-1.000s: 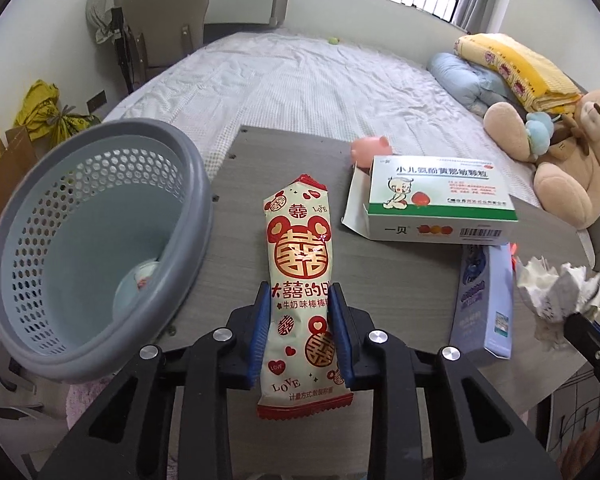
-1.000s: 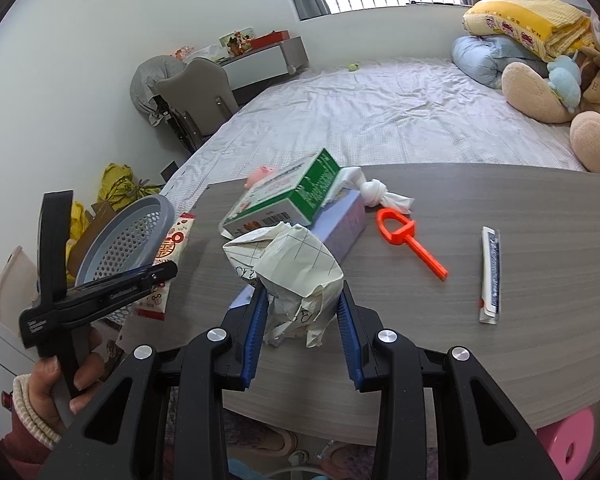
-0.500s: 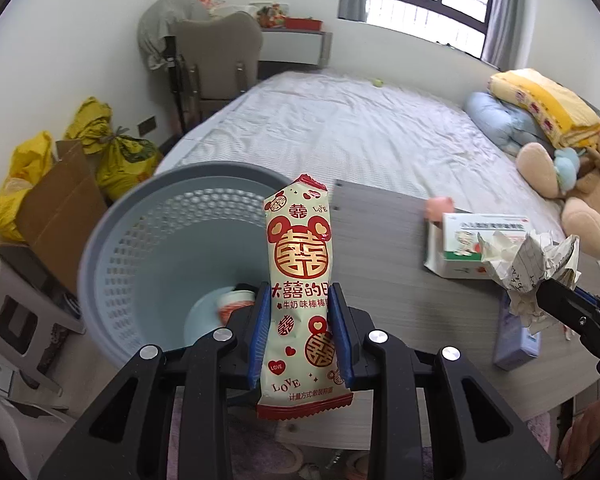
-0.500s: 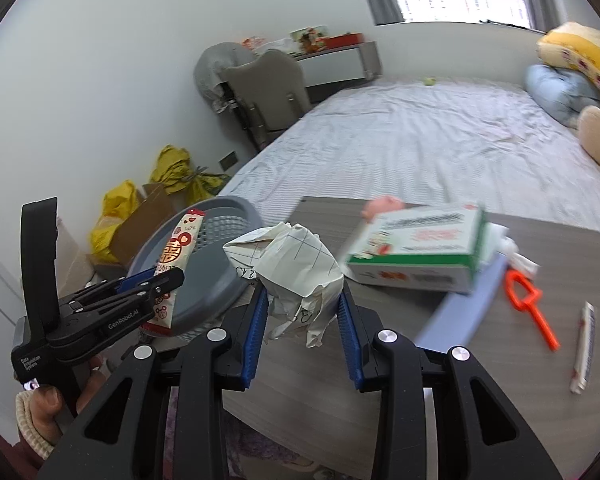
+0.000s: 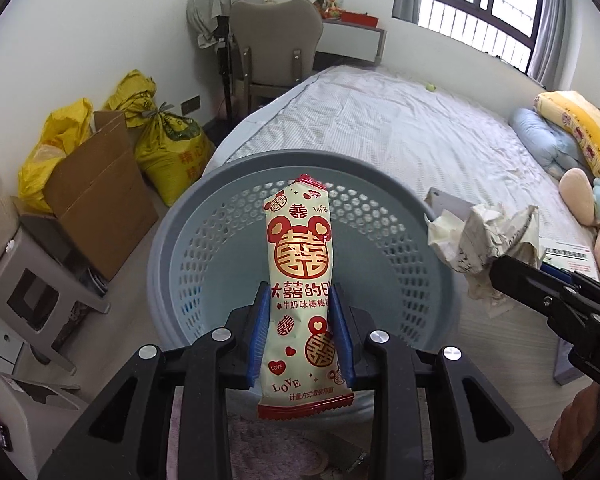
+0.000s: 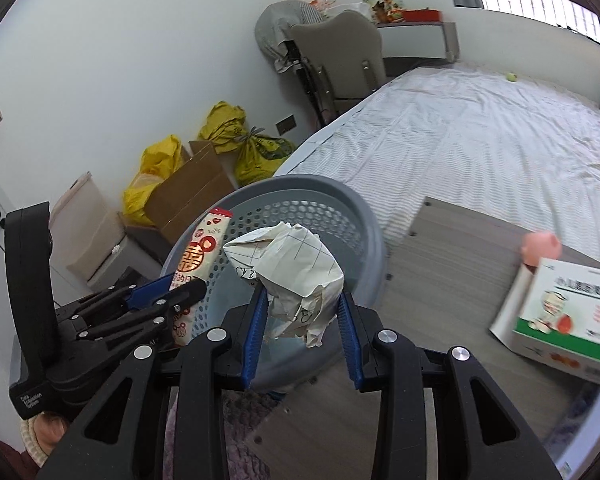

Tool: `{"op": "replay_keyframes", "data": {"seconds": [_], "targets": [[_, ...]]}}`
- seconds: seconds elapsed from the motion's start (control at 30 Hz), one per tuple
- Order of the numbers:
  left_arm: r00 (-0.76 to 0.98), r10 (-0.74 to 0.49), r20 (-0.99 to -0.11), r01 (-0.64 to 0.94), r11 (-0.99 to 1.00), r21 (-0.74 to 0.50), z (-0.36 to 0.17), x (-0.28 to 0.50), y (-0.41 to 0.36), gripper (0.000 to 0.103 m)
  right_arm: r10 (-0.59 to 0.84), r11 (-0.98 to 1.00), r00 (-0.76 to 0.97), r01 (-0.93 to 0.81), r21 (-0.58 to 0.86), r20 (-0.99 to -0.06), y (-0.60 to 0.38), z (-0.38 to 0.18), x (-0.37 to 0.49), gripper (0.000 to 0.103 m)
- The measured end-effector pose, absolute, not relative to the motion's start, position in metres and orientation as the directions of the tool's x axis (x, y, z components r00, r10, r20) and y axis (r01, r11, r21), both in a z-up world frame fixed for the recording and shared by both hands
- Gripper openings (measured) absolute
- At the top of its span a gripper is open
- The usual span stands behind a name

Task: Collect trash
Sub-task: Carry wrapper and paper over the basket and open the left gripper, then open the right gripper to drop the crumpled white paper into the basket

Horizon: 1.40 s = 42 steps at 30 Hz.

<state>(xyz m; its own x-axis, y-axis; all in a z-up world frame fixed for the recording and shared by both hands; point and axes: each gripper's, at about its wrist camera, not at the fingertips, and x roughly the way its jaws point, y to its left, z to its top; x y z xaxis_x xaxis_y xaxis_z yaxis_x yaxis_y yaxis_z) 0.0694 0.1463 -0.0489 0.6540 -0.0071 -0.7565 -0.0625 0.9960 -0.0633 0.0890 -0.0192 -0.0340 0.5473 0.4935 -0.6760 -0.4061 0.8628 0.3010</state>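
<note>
Both tongs loaded, over round grey perforated plastic basket (image 5: 400,240).
Left tongs (image 5: 300,340) clenched on cream-and-red snack wrapper (image 5: 300,264); right tongs (image 6: 300,332) grasp crumpled white paper ball (image 6: 296,272). Basket sits just beside grey wood-grain surface (image 6: 452,256).

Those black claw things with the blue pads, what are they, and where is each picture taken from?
They are hand-held grippers, one in each of a person's hands, each with a camera looking along its fingers. In the left camera's picture, the left gripper is shut on a snack wrapper above the grey basket. In the right camera's picture, the right gripper is shut on a crumpled paper near the same basket. The wooden table beside it carries a medicine box and a small pink toy.
</note>
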Motion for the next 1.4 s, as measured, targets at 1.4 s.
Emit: {"op": "replay_keyframes", "data": {"seconds": [1.4], "targets": [[0.654, 0.072, -0.753, -0.151, 0.988, -0.037, -0.052, 0.080, 0.176, 0.070, 0.474, 0.866, 0.533, -0.428, 0.261, -0.701, 0.010, -0.046, 0.114, 0.056]]}}
